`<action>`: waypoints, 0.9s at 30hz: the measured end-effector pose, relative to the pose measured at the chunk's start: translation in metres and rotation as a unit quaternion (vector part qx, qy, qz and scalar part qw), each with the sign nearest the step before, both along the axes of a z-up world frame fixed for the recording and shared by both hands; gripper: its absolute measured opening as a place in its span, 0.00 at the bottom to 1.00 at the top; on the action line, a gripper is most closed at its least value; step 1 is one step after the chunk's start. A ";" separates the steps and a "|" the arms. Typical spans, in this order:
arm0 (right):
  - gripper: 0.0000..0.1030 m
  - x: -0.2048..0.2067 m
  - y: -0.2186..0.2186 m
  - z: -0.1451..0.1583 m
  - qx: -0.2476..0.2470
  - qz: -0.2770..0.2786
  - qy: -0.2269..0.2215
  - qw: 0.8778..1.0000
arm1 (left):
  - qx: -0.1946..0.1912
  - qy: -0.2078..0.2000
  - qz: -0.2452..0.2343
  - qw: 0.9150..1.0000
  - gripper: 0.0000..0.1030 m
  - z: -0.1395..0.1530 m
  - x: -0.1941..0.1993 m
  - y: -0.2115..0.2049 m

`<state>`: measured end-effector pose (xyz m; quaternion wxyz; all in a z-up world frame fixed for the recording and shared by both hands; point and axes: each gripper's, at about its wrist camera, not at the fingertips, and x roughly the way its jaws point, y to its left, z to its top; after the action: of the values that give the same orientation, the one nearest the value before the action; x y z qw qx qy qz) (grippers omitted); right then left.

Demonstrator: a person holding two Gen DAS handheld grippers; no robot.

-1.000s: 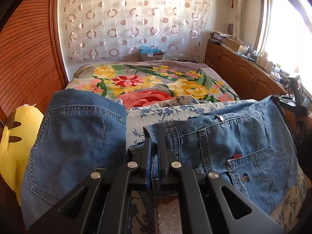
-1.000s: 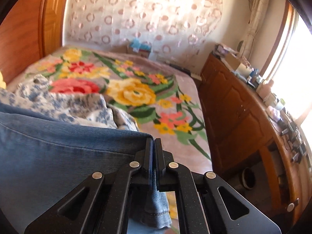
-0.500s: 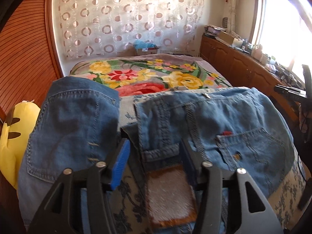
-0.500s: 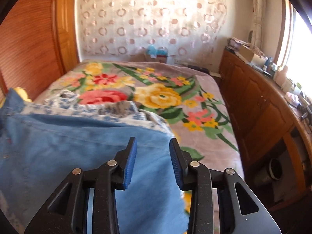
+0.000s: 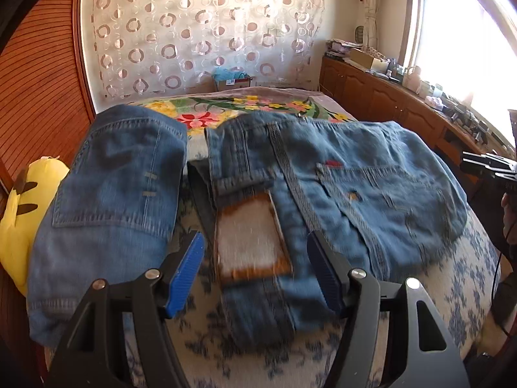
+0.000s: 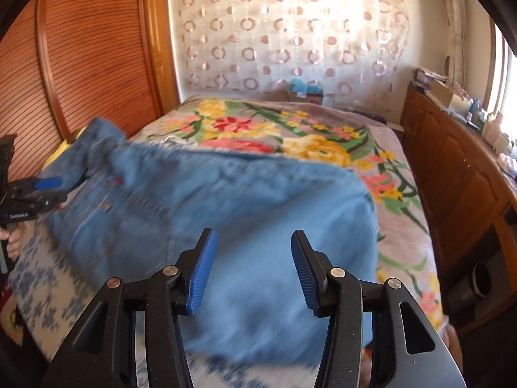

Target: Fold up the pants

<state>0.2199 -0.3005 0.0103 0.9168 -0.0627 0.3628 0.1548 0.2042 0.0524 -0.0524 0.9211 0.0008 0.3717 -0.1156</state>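
Pants, faded blue denim jeans (image 5: 339, 174), lie spread across the near end of the bed, on a blue-and-white floral sheet (image 5: 452, 278), waistband toward the left edge, leather waist patch (image 5: 252, 236) face up. Left gripper (image 5: 255, 271) hovers over the waistband near the patch, jaws opening, nothing pinched; denim lies below the blue pads, not touched. Right gripper (image 6: 250, 268) hovers over the plain leg fabric (image 6: 258, 213) toward the bed's right edge, jaws opening too, empty. A second folded blue denim piece (image 5: 119, 181) sits beside the jeans at the left edge, next to a yellow plush toy (image 5: 22, 203). Further off, a flowered blanket (image 6: 290, 135) covers the far end.

Handling judgement: denim is soft but weighty, drapes, not slippery or fragile. Best holds are the thick waistband and hem corners; single-layer pinches may sag.
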 end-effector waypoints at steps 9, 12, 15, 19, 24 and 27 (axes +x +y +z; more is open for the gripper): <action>0.54 -0.049 0.027 -0.037 0.004 0.012 0.030 0.999 | 0.001 0.024 0.000 1.000 0.64 -0.020 -0.032 0.013; 0.60 -0.057 0.039 -0.046 -0.008 0.020 0.030 0.999 | -0.004 0.034 -0.002 0.999 0.64 -0.026 -0.038 0.015; 0.63 -0.063 0.051 -0.054 -0.017 0.029 0.029 0.999 | 0.003 0.042 0.000 0.999 0.64 -0.034 -0.039 0.015; 0.65 -0.062 0.064 -0.063 -0.050 0.036 0.026 0.998 | -0.002 0.055 -0.004 0.999 0.64 -0.040 -0.037 0.015; 0.65 -0.055 0.075 -0.080 -0.086 0.046 0.040 0.994 | -0.007 0.061 -0.004 0.998 0.63 -0.044 -0.033 0.015; 0.65 -0.050 0.074 -0.082 -0.092 0.047 0.037 0.994 | -0.014 0.057 -0.017 0.998 0.50 -0.040 -0.032 0.011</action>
<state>0.1698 -0.2260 -0.0721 0.8849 -0.1578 0.4058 0.1655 0.1718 0.0637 -0.0929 0.8961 -0.0120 0.4223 -0.1364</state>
